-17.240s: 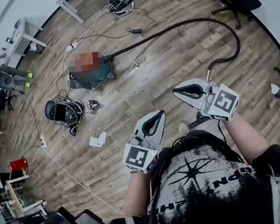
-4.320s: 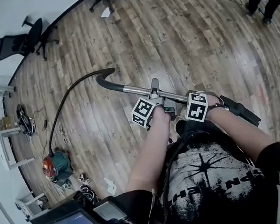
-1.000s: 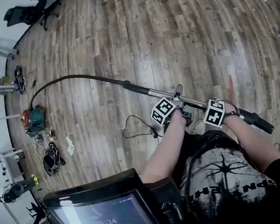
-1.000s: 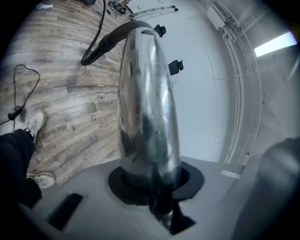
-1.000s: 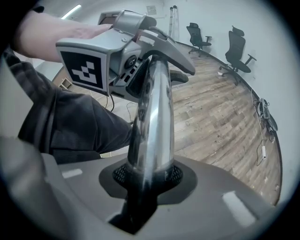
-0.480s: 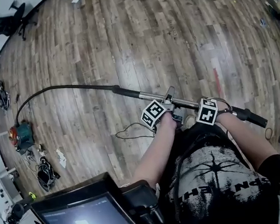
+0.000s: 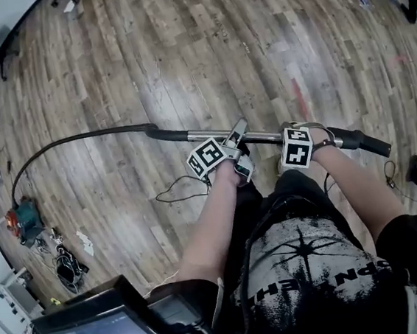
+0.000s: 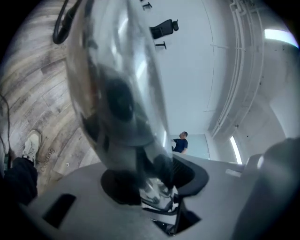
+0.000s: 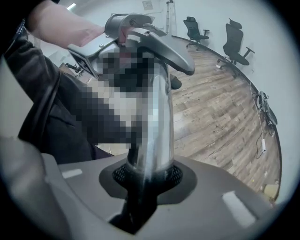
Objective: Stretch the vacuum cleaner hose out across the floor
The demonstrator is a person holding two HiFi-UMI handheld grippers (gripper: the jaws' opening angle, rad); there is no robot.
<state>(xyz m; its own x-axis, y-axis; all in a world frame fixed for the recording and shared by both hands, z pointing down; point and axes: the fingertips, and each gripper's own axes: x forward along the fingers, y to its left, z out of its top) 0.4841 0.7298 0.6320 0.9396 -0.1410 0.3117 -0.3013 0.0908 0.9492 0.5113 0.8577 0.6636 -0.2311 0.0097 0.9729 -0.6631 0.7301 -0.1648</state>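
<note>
Glossy, grained plank floor (image 7: 181, 47) fills the scene. A slim black hose (image 7: 65, 143) runs in a long shallow curve from the teal canister (image 7: 23, 219) at far left to the shiny round metal tube (image 7: 205, 134) near the person. The right gripper (image 9: 147, 176) pinches that tube in dark ribbed pads. The left gripper (image 7: 235, 134), its jaws just opened wider, straddles the tube loosely.

Bright, even light; glare on the floor (image 7: 202, 37) at twelve o'clock. Fisheye bends edges, corners black. The tube (image 8: 117, 93) is blurred; a ceiling strip (image 8: 281, 35) glows at two o'clock.
</note>
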